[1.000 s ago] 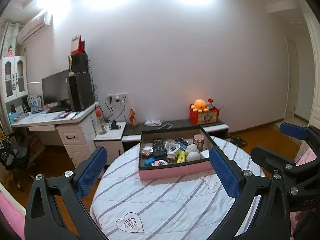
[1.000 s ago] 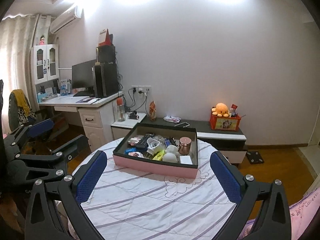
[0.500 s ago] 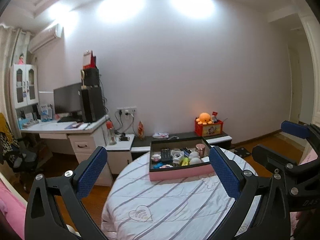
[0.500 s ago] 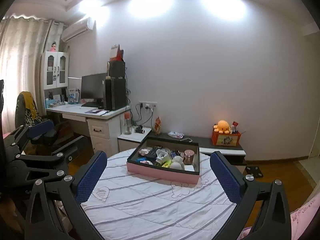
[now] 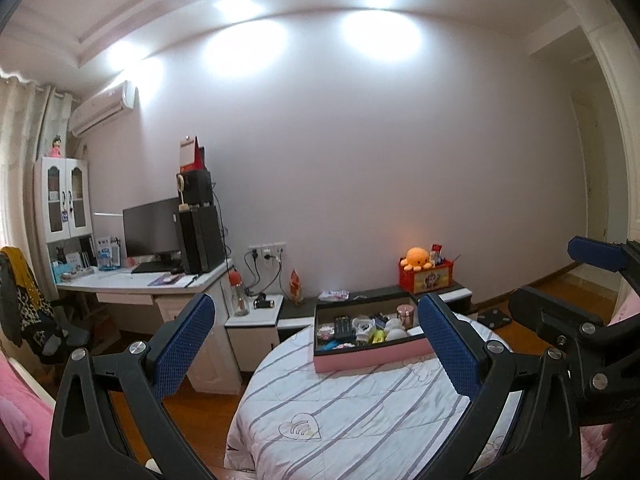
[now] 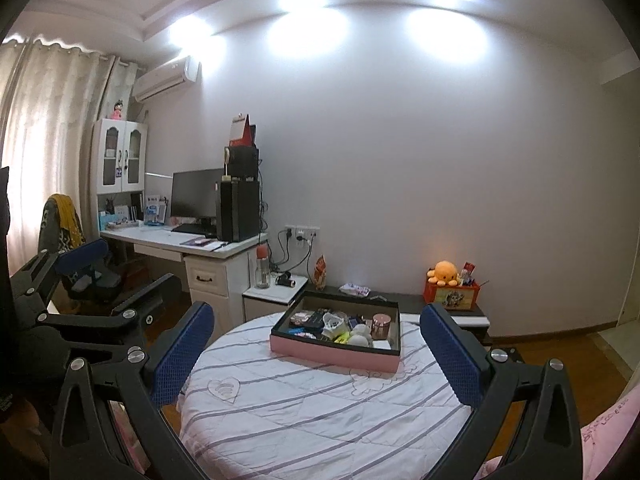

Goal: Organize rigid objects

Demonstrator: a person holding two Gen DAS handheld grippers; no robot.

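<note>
Your left gripper (image 5: 316, 344) is spread wide with nothing between its blue textured pads (image 5: 182, 344); your right gripper (image 6: 316, 352) is splayed just as wide and also empty. Below and ahead of both lies the round table under a white quilted cloth with grey stripes (image 6: 320, 408). Farther ahead on it sits the shallow pink-sided rectangular tray with a black rim (image 6: 334, 354), crowded with small items, among them a copper-coloured metal cup (image 6: 381, 326) toward its right end. Beyond stands a low black-and-white cabinet (image 5: 292, 312).

Pink tray (image 5: 372, 356) on round table (image 5: 360, 412)
</note>
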